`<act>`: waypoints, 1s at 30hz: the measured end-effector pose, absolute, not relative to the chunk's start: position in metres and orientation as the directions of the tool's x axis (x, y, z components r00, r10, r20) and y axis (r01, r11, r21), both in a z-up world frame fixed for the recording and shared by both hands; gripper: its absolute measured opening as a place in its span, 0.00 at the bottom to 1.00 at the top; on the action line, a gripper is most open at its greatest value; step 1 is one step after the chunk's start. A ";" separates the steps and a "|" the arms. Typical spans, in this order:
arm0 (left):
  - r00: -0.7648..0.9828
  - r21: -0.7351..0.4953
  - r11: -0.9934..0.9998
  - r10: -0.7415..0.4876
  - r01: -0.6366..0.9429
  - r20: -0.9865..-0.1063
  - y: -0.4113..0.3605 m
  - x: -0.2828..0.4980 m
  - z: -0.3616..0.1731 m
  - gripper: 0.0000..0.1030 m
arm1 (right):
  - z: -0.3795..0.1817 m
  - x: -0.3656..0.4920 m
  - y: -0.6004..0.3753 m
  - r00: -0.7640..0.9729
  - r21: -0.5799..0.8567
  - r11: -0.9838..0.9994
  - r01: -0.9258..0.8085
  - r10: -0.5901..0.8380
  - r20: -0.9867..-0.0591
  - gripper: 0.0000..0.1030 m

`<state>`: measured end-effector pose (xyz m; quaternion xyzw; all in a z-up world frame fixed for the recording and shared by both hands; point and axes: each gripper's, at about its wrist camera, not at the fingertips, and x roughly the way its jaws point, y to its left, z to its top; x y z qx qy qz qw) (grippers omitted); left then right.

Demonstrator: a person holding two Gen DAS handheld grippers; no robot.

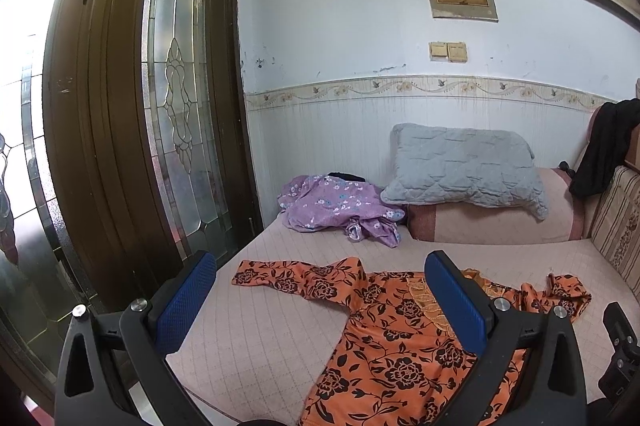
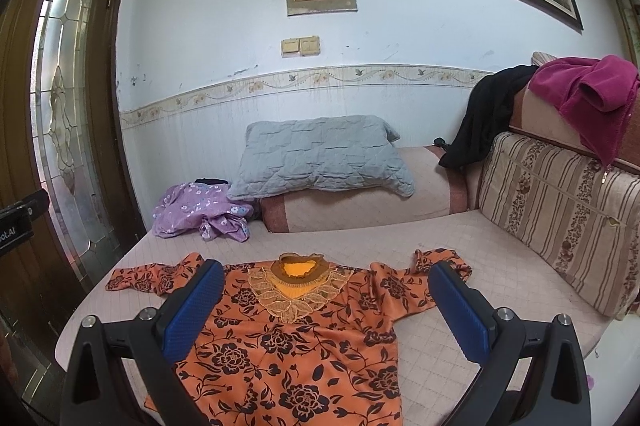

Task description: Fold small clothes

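A pink quilted sofa seat point(image 2: 460, 246) filled the lower half of both views, backed by a pale wall with a dark wooden door point(image 1: 100, 106) at the left of the frame. A grey pillow point(image 2: 320, 158) rested on the armrest at centre, and a crumpled purple floral garment point(image 2: 196, 210) lay just left of it. The orange floral blouse point(image 2: 288, 346) was spread flat on the seat at lower centre, neckline away from the cameras and sleeves out to both sides. The left claw point(image 1: 320, 298) hung above its left sleeve, blue pads spread wide and empty. The right claw point(image 2: 324, 310) hovered over the chest, equally spread, gripping nothing.
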<state>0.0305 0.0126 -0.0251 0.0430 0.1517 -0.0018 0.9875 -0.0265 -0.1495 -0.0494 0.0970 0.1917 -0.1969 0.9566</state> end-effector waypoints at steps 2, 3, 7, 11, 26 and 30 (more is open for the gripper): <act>0.953 0.085 0.996 0.009 0.018 -0.302 0.012 0.032 -0.027 1.00 | -0.051 -0.025 -0.149 0.848 0.109 0.904 0.414 -0.339 -0.408 1.00; 0.952 0.084 0.996 0.007 0.019 -0.305 0.012 0.033 -0.027 1.00 | -0.051 -0.024 -0.150 0.847 0.108 0.904 0.414 -0.339 -0.410 1.00; 0.949 0.084 0.996 0.002 0.026 -0.316 0.011 0.038 -0.031 1.00 | -0.057 -0.021 -0.146 0.841 0.101 0.903 0.417 -0.342 -0.418 1.00; 0.945 0.087 0.996 -0.003 0.033 -0.326 0.007 0.044 -0.034 1.00 | -0.061 -0.018 -0.146 0.837 0.099 0.902 0.420 -0.343 -0.427 1.00; 0.934 0.099 0.994 -0.009 0.047 -0.356 -0.006 0.060 -0.048 1.00 | -0.076 -0.002 -0.153 0.818 0.097 0.897 0.432 -0.344 -0.462 1.00; 0.932 0.101 0.994 -0.010 0.050 -0.362 -0.009 0.064 -0.051 1.00 | -0.080 0.002 -0.154 0.815 0.099 0.896 0.432 -0.341 -0.469 1.00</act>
